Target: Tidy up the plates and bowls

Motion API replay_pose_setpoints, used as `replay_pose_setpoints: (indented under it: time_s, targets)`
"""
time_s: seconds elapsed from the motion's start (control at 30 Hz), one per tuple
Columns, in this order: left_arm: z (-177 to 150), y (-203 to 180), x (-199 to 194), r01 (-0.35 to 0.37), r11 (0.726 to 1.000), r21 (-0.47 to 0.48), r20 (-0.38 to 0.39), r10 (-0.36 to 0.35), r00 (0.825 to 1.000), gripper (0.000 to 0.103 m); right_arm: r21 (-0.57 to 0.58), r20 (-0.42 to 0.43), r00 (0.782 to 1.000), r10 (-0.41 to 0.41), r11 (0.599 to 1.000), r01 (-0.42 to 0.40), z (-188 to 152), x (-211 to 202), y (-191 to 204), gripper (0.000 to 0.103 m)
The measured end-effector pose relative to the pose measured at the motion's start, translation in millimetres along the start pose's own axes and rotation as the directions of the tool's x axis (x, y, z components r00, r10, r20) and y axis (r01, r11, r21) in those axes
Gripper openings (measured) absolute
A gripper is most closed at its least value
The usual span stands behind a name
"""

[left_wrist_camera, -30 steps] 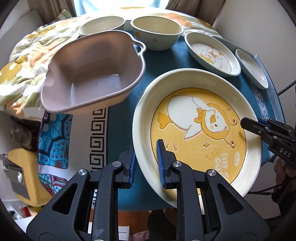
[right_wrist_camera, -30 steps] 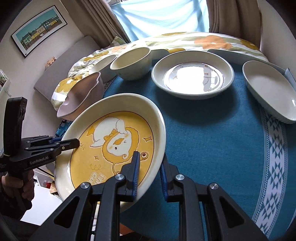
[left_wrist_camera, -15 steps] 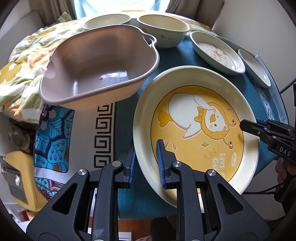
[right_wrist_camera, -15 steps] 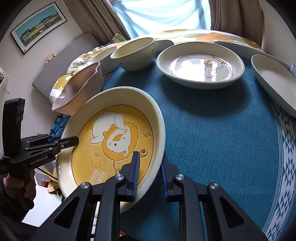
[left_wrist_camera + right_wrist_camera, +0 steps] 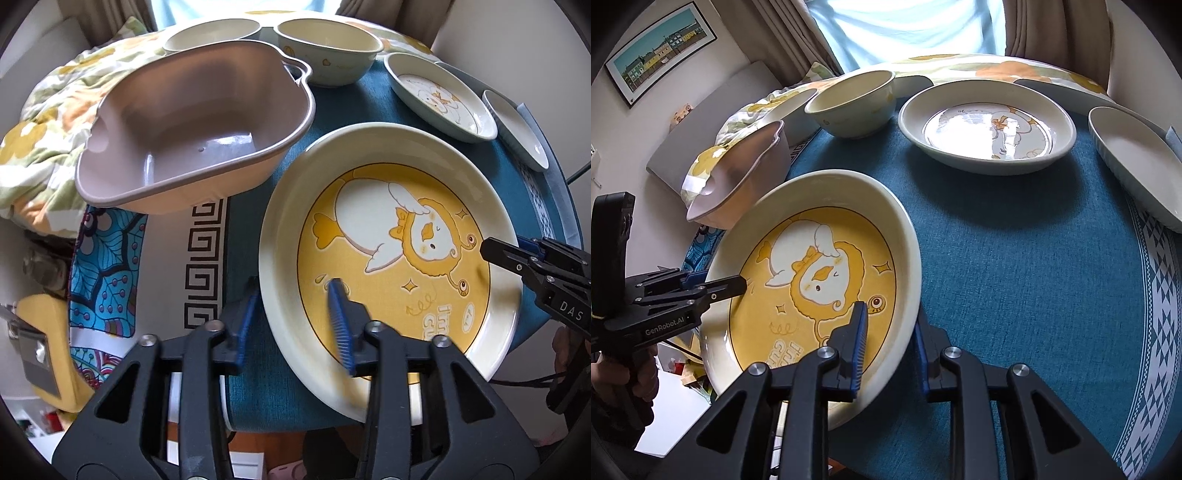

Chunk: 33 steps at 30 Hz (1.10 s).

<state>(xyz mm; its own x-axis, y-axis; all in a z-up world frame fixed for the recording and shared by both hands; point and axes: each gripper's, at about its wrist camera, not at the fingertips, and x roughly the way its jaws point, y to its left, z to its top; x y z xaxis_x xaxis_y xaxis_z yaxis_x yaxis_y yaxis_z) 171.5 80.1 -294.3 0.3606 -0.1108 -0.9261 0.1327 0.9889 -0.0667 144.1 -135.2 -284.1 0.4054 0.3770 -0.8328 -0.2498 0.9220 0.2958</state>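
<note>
A large cream plate with a yellow duck picture (image 5: pixel 388 258) lies on the blue tablecloth near the front edge; it also shows in the right wrist view (image 5: pixel 820 280). My left gripper (image 5: pixel 291 321) is open, its jaws straddling the plate's left rim with a gap. My right gripper (image 5: pixel 890 343) is open too, its jaws astride the plate's right rim. A pink heart-shaped bowl (image 5: pixel 199 133) sits left of the plate.
At the back stand a cream bowl (image 5: pixel 849 103), a second bowl (image 5: pixel 210 35), a pale duck plate (image 5: pixel 986 125) and a white oval dish (image 5: pixel 1137 162). A flowered quilt (image 5: pixel 44 122) lies behind left. The table edge (image 5: pixel 295 421) is just below the plate.
Both grippers' jaws have spread apart and let go of the plate's rim. The plate has come down onto the cloth, nearer the pink bowl.
</note>
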Motion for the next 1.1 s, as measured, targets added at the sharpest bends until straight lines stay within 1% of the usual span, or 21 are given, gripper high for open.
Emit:
replay_pose_setpoints:
  time_s: [0.03, 0.07, 0.1, 0.23, 0.37, 0.5, 0.6, 0.63, 0.67, 0.7, 0.73, 0.77, 0.8, 0.87, 0.97, 1.0, 1.07, 1.1]
  targets:
    - [-0.9, -1.7, -0.2, -0.009, 1.0, 0.004, 0.006, 0.009, 1.0, 0.077, -0.004, 0.002, 1.0, -0.002, 1.0, 0.002, 0.1, 0.2, 1.1, 0.033]
    - [-2.5, -3.0, -2.2, -0.018, 1.0, 0.007, 0.023, 0.018, 1.0, 0.081, -0.01, 0.003, 1.0, -0.003, 1.0, 0.003, 0.1, 0.4, 2.0, 0.046]
    - [-3.5, -4.8, -4.7, -0.022, 1.0, 0.01, 0.039, 0.022, 0.999, 0.082, -0.015, 0.006, 1.0, -0.003, 1.0, 0.003, -0.1, 0.3, 2.6, 0.052]
    - [-5.2, -10.9, -8.4, -0.044, 0.999, 0.023, 0.041, 0.043, 0.998, 0.082, -0.007, 0.012, 1.0, -0.003, 1.0, 0.004, -1.0, -2.0, 0.4, 0.052]
    - [-4.4, -17.6, -27.9, -0.05, 0.999, 0.021, 0.06, 0.049, 0.997, 0.082, 0.003, 0.029, 1.0, -0.004, 1.0, 0.004, 1.4, -17.7, -2.8, 0.052]
    - [1.2, -30.9, -63.2, -0.031, 0.999, 0.032, 0.103, 0.027, 0.994, 0.082, 0.018, 0.072, 0.997, 0.007, 1.0, -0.009, 4.2, -51.4, -8.0, 0.052]
    - [9.6, -53.4, -94.4, -0.016, 0.998, 0.057, 0.146, 0.008, 0.989, 0.082, 0.041, 0.128, 0.992, 0.003, 0.999, -0.008, 5.5, -88.0, -15.3, 0.052]
    - [14.7, -62.4, -106.1, 0.0, 0.998, 0.06, 0.163, -0.01, 0.987, 0.082, 0.043, 0.153, 0.988, -0.003, 0.999, -0.004, 6.0, -101.7, -17.8, 0.052]
    - [20.8, -70.2, -117.0, 0.023, 0.998, 0.059, 0.18, -0.034, 0.983, 0.082, 0.042, 0.177, 0.984, -0.011, 0.999, 0.004, 6.1, -115.3, -20.6, 0.056]
    - [26.8, -79.0, -125.7, 0.047, 0.997, 0.061, 0.194, -0.058, 0.979, 0.087, 0.037, 0.199, 0.98, -0.023, 0.999, 0.016, 6.9, -129.0, -23.9, 0.069]
    - [35.7, -86.9, -133.8, 0.065, 0.996, 0.067, 0.209, -0.078, 0.975, 0.098, 0.03, 0.222, 0.974, -0.035, 0.999, 0.029, 7.2, -142.4, -27.1, 0.08]
    - [44.0, -95.9, -141.4, 0.071, 0.995, 0.077, 0.237, -0.088, 0.968, 0.103, 0.026, 0.248, 0.968, -0.048, 0.999, 0.043, 7.4, -155.5, -31.2, 0.098]
    - [52.0, -105.5, -147.2, 0.072, 0.993, 0.09, 0.267, -0.094, 0.959, 0.103, 0.028, 0.279, 0.958, -0.065, 0.998, 0.06, 7.9, -168.6, -36.3, 0.102]
    - [68.0, -126.2, -154.1, 0.089, 0.987, 0.13, 0.298, -0.125, 0.946, 0.103, 0.042, 0.335, 0.937, -0.102, 0.995, 0.093, 7.6, -193.0, -46.8, 0.102]
    - [90.6, -161.5, -153.0, 0.157, 0.966, 0.205, 0.292, -0.214, 0.932, 0.103, 0.067, 0.384, 0.909, -0.162, 0.987, 0.148, 7.7, -222.0, -66.0, 0.102]
    - [97.1, -173.6, -150.6, 0.165, 0.961, 0.223, 0.283, -0.225, 0.932, 0.103, 0.076, 0.391, 0.901, -0.19, 0.982, 0.174, 7.9, -229.4, -72.0, 0.102]
    - [109.6, -196.0, -143.3, 0.151, 0.961, 0.233, 0.247, -0.209, 0.946, 0.103, 0.097, 0.395, 0.889, -0.234, 0.972, 0.213, 11.1, -242.2, -85.6, 0.102]
    - [115.2, -206.0, -139.9, 0.17, 0.955, 0.242, 0.222, -0.225, 0.949, 0.103, 0.109, 0.4, 0.884, -0.24, 0.971, 0.214, 11.5, -248.3, -91.7, 0.102]
